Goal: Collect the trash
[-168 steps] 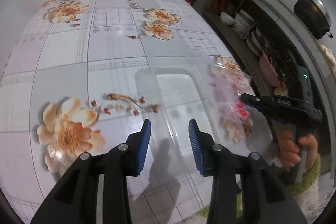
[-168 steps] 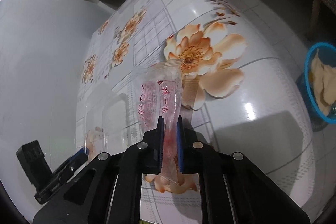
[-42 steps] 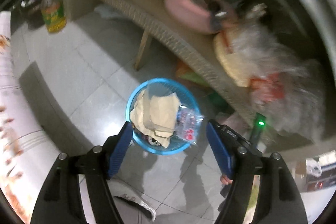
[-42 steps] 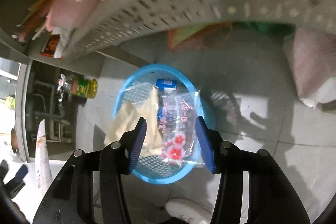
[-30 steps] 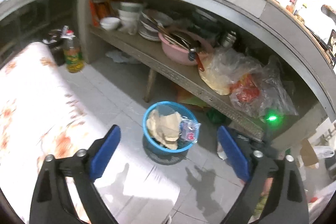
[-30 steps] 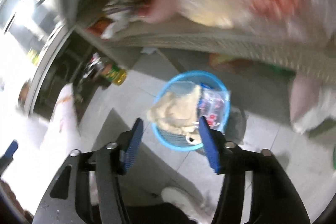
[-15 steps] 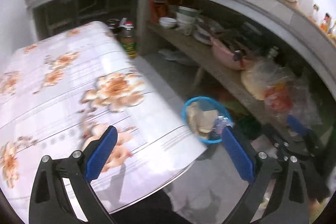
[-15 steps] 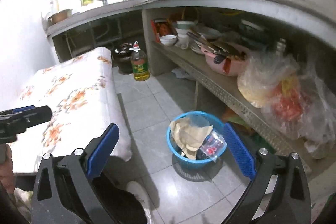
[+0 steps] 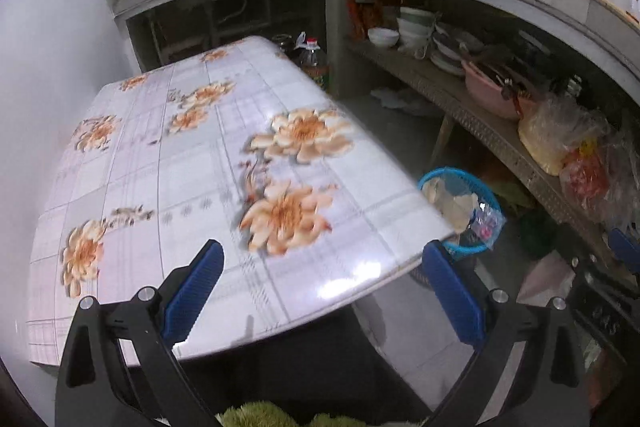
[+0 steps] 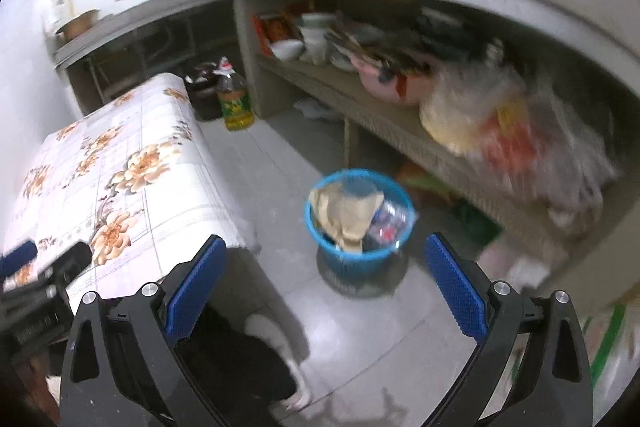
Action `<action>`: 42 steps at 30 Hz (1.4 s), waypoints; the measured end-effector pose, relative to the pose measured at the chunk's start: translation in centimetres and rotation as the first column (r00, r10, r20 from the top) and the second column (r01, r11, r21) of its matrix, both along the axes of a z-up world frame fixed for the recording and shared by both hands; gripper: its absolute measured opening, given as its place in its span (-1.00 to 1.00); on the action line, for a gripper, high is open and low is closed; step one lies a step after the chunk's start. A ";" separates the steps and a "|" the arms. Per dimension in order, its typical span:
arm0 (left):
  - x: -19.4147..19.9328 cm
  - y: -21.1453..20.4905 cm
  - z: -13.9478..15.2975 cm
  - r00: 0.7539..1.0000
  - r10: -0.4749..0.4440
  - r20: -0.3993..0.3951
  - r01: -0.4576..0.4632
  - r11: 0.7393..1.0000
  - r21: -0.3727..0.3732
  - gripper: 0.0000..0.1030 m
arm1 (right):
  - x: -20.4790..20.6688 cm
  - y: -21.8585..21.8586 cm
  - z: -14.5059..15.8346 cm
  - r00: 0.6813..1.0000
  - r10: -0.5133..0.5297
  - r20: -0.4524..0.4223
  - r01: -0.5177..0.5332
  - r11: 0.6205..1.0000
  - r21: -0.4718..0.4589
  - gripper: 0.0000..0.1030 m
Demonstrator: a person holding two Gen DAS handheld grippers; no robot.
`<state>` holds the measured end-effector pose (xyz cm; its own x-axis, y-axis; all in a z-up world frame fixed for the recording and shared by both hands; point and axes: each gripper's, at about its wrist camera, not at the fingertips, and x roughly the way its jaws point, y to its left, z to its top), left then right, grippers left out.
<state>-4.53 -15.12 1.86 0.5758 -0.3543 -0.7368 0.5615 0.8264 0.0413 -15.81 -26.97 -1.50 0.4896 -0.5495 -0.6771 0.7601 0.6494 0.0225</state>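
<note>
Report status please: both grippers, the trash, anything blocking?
Left gripper open, empty. Right gripper open, empty. Clear wrapper inside blue basket on the floor. Nothing in the way.

From the left wrist we see the blue basket (image 9: 460, 183) only in part: the near right corner of the flowered table (image 9: 200, 167) covers its left side, and its base is hidden behind our own right finger. We cannot read the print on the clear wrapper (image 9: 486, 221) lying at its rim. The other gripper (image 9: 624, 251) is cut off by the right edge, showing just one blue pad. From the right wrist the shelf bags (image 10: 508, 131) are smeared by blur, so we cannot tell their contents, and the crumpled paper (image 10: 344, 215) hides whatever lies deeper. The left gripper (image 10: 24, 259) is cropped at the left edge.
</note>
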 end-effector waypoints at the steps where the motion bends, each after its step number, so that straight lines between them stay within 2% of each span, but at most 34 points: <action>1: -0.1 0.1 -0.1 1.000 0.005 0.007 -0.005 1.000 0.018 0.89 | -0.1 0.2 -0.2 1.000 -0.020 -0.008 0.020 1.000 0.007 0.85; 3: 0.1 0.7 -0.2 0.999 0.028 0.024 -0.029 0.999 0.041 0.89 | -0.3 0.6 -0.6 0.999 -0.039 -0.022 0.040 0.999 0.012 0.85; 8: 0.7 1.7 -0.1 0.997 0.071 0.021 -0.072 0.996 0.047 0.89 | -0.5 1.4 -0.6 0.996 -0.066 -0.056 0.065 0.998 -0.020 0.85; 15: 0.6 1.4 -0.7 0.999 0.038 0.003 -0.038 0.995 0.095 0.89 | -0.8 1.0 -0.4 0.993 -0.101 -0.066 0.099 0.994 -0.041 0.85; 26: 1.8 2.4 -0.7 0.995 0.098 -0.020 -0.096 0.991 0.088 0.89 | -0.8 0.8 -0.4 0.990 -0.113 -0.079 0.110 0.993 -0.050 0.85; 30: 2.1 2.4 -1.2 0.993 0.105 -0.048 -0.100 0.990 0.096 0.89 | -0.7 0.8 -0.5 0.991 -0.103 -0.083 0.100 0.994 -0.040 0.85; 42: 2.0 2.3 -1.4 0.993 0.107 -0.051 -0.102 0.990 0.099 0.89 | -0.5 0.5 -0.3 0.992 -0.092 -0.091 0.090 0.996 -0.024 0.85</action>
